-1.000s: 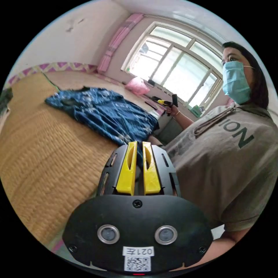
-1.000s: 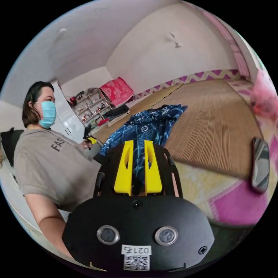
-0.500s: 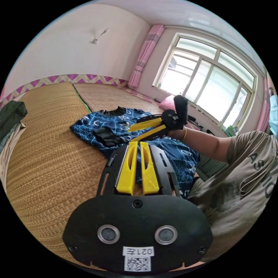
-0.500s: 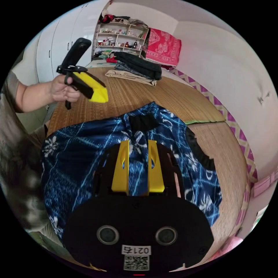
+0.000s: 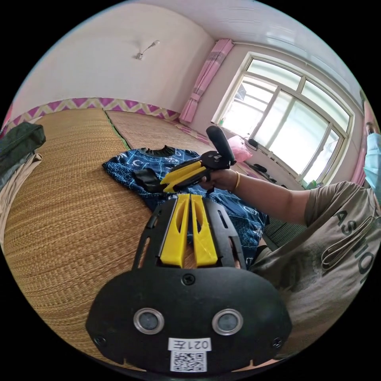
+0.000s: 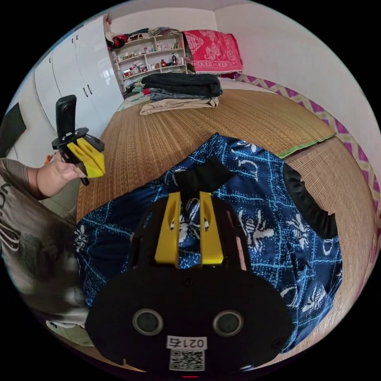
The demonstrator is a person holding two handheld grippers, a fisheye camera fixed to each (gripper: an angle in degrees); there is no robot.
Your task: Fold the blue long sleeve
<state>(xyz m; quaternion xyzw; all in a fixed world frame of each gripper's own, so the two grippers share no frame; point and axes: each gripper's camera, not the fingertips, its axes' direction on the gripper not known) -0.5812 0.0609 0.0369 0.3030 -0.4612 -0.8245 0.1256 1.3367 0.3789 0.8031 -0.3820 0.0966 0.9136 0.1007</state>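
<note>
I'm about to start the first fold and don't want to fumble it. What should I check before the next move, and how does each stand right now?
1. Blue long sleeve lies on the woven mat: ok.
2. Shirt spread flat: not ok, a black cuff lies across the body.
3. Right gripper over the shirt, jaws a little apart and holding nothing: ok.
4. Left gripper near the shirt's edge, jaws nearly closed, empty: ok.
5. Folded clothes stack well apart from the shirt: ok.
6. Far sleeve's position: cannot tell.
</note>
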